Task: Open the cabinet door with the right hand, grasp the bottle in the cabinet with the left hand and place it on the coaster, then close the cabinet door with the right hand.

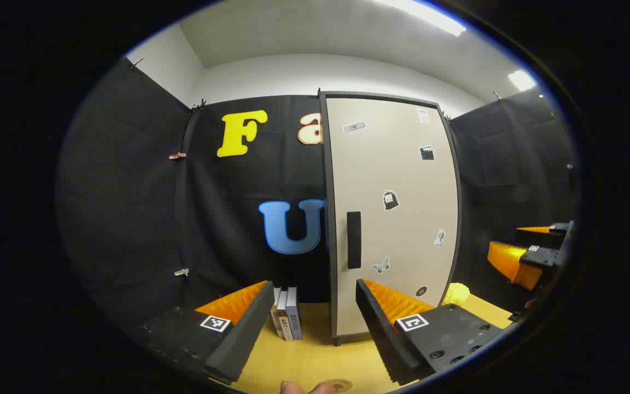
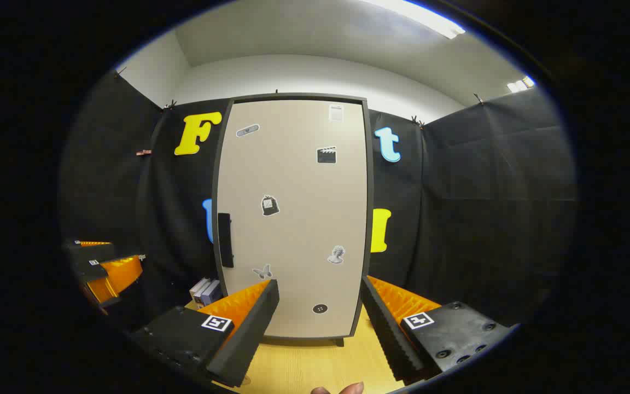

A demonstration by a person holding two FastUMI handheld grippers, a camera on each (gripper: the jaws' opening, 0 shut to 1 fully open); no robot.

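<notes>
In the left gripper view, a few books (image 1: 287, 313) stand upright at lower centre on the yellow worktop (image 1: 315, 350), just left of the cabinet. The cabinet door (image 1: 391, 213) fills the centre-right of the frame, shut, pale and flat with small stickers on it and a dark frame around it. Its black vertical handle (image 1: 354, 239) sits near the door's left edge, at mid-height. The door looks like a stiff, light panel that should swing rather than flex, and the handle is the obvious place to take hold: a narrow bar standing proud of the face, best pinched across its width. The bottle is behind the shut door, so its weight and surface cannot be judged. A round coaster (image 1: 339, 385) peeks in at the bottom edge, and something yellow (image 1: 456, 294) lies on the worktop right of the cabinet.

The left tool (image 1: 309, 323), at the bottom of this frame, stands wide apart, holding and touching nothing. The right tool (image 1: 528, 249) shows at the right edge, held in the air, well apart from the door.

In the right gripper view, the left tool (image 2: 101, 262) hangs at the left edge. The handle (image 2: 225, 239) lies left of centre on the door (image 2: 293, 219). The right tool (image 2: 320, 323), at the bottom, is spread wide and empty, short of the door, with the handle off to its upper left.
</notes>
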